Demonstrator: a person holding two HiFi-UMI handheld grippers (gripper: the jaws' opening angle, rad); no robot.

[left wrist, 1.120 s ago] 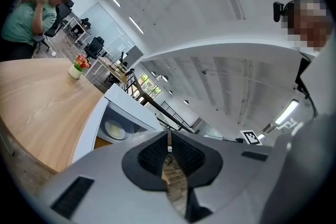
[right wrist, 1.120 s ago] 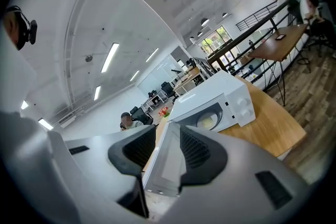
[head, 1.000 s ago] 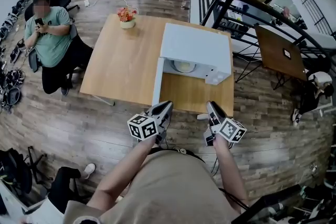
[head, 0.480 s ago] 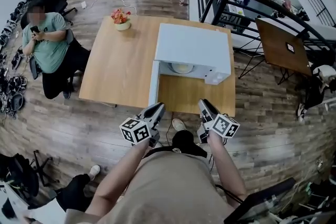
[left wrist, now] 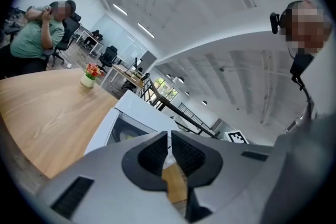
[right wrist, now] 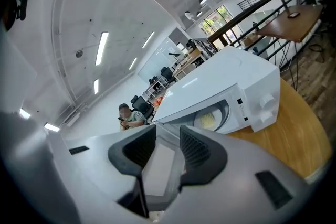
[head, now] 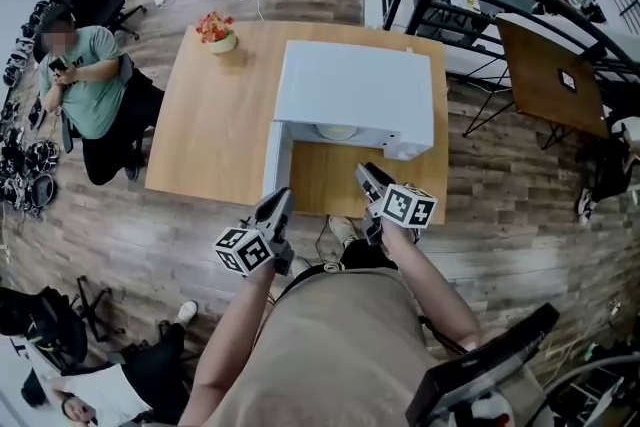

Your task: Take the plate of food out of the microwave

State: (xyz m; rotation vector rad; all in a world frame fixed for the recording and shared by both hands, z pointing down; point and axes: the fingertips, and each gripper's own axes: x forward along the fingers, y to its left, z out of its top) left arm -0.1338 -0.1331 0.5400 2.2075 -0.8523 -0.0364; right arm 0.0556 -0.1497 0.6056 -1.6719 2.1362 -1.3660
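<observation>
Nearest the head camera, at the table's [head: 215, 130] near edge: left gripper [head: 277, 203], jaws closed on nothing, short of the table and just outside the free edge of the microwave door [head: 272, 160]. Right gripper [head: 366, 172], jaws partly apart and empty, with the door only seen through their gap. Both have come forward since a second ago, when they hung clear of the table. The right one has also dropped lower and now reaches over the table's edge in front of the oven's mouth, its jaw gap unchanged. Next beyond: microwave [head: 355, 85], white, door swung wide to its left, two knobs [right wrist: 265, 105] on the panel at its right. Plate [right wrist: 210, 119]: round, pale, lying on the cavity floor inside the microwave, a pale yellow portion of food at its middle, touched by neither gripper. In the head view only its front sliver shows under the oven's roof, and the kind of food cannot be told. Farther: flower pot [head: 216, 33] near the table's far left corner. Farthest: seated person [head: 85, 80] off the table's left side, partly cut off by chairs.
</observation>
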